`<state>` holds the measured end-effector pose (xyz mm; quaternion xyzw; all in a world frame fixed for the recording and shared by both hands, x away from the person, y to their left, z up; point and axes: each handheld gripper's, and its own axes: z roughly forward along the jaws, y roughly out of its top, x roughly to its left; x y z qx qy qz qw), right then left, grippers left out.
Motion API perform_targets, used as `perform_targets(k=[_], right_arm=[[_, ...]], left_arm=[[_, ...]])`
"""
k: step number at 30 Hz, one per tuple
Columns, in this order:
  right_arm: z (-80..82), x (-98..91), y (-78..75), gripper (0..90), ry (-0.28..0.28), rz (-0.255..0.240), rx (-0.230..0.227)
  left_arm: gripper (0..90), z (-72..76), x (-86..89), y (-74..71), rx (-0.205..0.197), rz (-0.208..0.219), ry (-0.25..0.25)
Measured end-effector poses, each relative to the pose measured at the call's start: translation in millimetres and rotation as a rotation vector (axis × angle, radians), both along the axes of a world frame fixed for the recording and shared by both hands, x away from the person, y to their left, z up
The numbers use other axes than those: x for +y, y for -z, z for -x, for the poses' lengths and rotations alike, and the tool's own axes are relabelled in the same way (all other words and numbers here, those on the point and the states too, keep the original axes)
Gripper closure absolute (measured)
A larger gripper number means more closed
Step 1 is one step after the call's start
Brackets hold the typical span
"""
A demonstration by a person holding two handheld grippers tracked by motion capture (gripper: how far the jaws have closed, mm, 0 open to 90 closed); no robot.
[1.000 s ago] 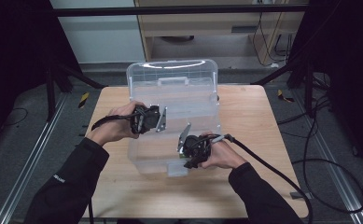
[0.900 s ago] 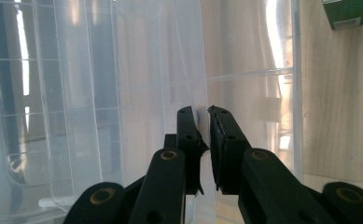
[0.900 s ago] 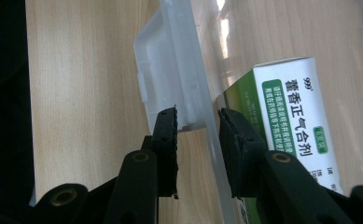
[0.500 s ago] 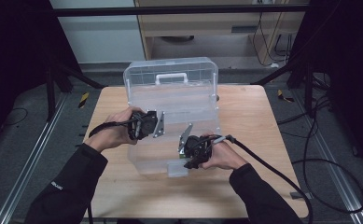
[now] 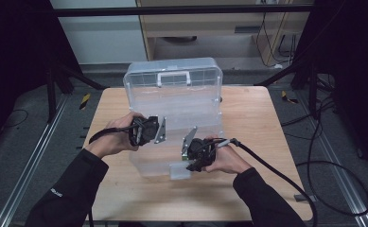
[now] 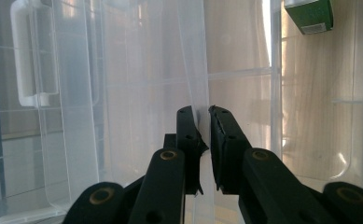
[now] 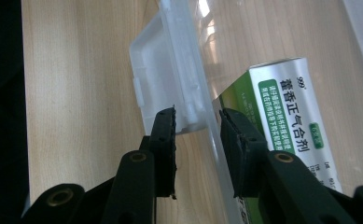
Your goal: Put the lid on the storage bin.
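Observation:
A clear plastic storage box [image 5: 205,124] stands on the wooden table [image 5: 252,118] with its lid [image 5: 172,97] raised upright, white handle [image 5: 174,78] at the top. My left gripper [image 5: 159,131] [image 6: 202,114] is at the box's left side, shut on a thin clear wall [image 6: 198,70] there. At the front, my right gripper [image 5: 185,163] [image 7: 198,116] straddles the front wall [image 7: 214,140] beside the white latch [image 7: 163,65], its pads against both sides. A green and white medicine carton [image 7: 282,135] [image 6: 310,16] lies inside on the box floor.
Black cables [image 5: 285,175] trail from both grippers over the near table. Bare wood surrounds the box on the left, right and near sides. Beyond the table are a dark floor, metal rails [image 5: 35,156] and a cabinet [image 5: 205,28].
My left gripper has shifted slightly down and toward the near left along the box's side. The right gripper and the box have stayed in place.

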<state>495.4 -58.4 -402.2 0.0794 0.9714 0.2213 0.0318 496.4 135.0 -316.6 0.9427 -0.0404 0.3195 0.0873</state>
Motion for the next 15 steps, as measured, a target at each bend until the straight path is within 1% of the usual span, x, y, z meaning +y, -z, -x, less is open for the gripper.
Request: perform_targets(k=[4,5,7,9,10,11,12,13,15], right_arm=[[0.7,-0.1,-0.4,65.9,0.013,-0.003,-0.001],[1.3,-0.2,-0.4,65.7,0.014,-0.009,-0.011],[2.5,-1.3,-2.4,64.4,0.020,-0.022,-0.017],[3.4,-3.1,-5.6,62.9,0.023,-0.042,-0.012],[4.0,-4.0,-7.6,62.2,0.025,-0.055,-0.013],[4.6,-5.1,-9.7,61.9,0.024,-0.063,-0.013],[5.0,-6.4,-11.8,61.2,0.022,-0.077,-0.028],[5.7,-7.3,-12.9,60.8,0.025,-0.082,-0.023],[7.0,-9.7,-16.1,60.1,0.031,-0.095,-0.029]], left_arm=[[81.6,1.9,0.1,0.6,0.003,-0.001,-0.004],[81.5,2.3,0.3,1.1,0.004,0.002,-0.003],[81.5,2.9,0.3,1.3,0.007,0.002,-0.004],[81.4,3.3,0.1,1.4,0.007,0.003,-0.004],[81.4,3.4,-0.1,1.2,0.002,0.000,0.000],[81.4,5.0,0.4,3.2,0.023,0.020,-0.024],[81.4,4.1,0.1,2.3,0.012,0.010,-0.008],[81.4,4.7,0.3,2.7,0.017,0.013,-0.013],[81.4,4.7,0.2,2.4,0.012,0.008,-0.005]])
